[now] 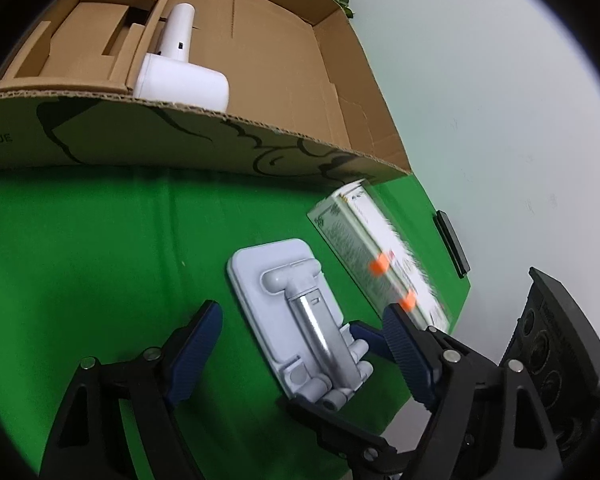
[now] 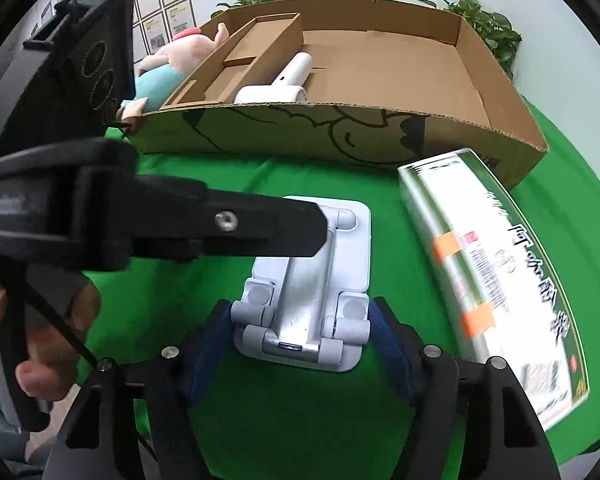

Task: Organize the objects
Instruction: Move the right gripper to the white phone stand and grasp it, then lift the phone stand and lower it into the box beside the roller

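Note:
A folded white phone stand (image 1: 296,312) (image 2: 312,284) lies flat on the green cloth. My right gripper (image 2: 302,320) has a blue pad against each side of the stand's near end and is shut on it. My left gripper (image 1: 300,332) is open, its fingers wide on either side of the stand, without touching it. In the right wrist view the left gripper's black finger (image 2: 236,228) reaches over the stand's far left part. A white hair dryer (image 1: 180,68) (image 2: 280,84) lies in the cardboard box (image 1: 204,144) (image 2: 340,136).
A long green-and-white carton with orange tape (image 1: 376,256) (image 2: 492,276) lies to the right of the stand, near the cloth's edge. A plush pig (image 2: 168,64) lies left of the box. A dark flat bar (image 1: 454,244) lies at the cloth's right edge. Plants (image 2: 488,28) stand behind.

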Tool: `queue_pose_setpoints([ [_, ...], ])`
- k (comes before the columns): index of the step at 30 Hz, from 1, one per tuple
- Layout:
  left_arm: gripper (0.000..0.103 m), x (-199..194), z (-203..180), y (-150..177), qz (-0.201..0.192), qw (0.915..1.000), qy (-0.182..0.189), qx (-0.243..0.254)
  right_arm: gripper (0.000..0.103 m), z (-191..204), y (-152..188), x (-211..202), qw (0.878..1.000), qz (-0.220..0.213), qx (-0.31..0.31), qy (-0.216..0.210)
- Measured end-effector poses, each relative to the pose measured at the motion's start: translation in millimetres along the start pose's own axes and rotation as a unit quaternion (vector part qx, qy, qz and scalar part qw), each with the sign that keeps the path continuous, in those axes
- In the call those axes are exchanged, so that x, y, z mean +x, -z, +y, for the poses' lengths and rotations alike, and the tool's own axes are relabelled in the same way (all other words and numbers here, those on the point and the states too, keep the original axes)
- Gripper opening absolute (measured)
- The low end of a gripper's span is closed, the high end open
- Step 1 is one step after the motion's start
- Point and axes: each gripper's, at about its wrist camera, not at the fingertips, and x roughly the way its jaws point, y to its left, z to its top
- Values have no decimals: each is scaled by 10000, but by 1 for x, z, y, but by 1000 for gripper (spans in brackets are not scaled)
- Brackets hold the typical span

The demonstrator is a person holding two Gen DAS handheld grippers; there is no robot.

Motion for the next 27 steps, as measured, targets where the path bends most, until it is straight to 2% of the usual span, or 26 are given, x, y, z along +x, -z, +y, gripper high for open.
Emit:
queue_pose_setpoints([
  [3, 69, 1, 1, 5, 84, 9998, 121, -96, 66, -2, 3, -3, 9990, 26, 312, -311],
  [6, 57, -1, 3, 10, 62, 9999, 35, -153, 66, -6, 3, -5, 9959, 50, 617, -656],
  [8, 41, -3, 6, 12, 75, 9997, -98, -211, 66, -5, 8, -5, 9935, 46, 769, -840],
  [14, 37, -16, 7, 20, -38, 9997, -136, -218, 65, 6, 12, -5, 9919, 14, 809, -980],
  [18, 35, -33, -2, 12, -244, 9996, -155, -26, 65, 15, 9, -14, 9932, -201, 715, -901],
  [23, 30, -60, -30, -11, -638, 9971, -190, 363, 63, 21, -12, -36, 9920, -691, 606, -865],
  [27, 30, -94, -61, -36, -1008, 9917, -273, 744, 62, 26, -41, -64, 9880, -1194, 495, -839],
])
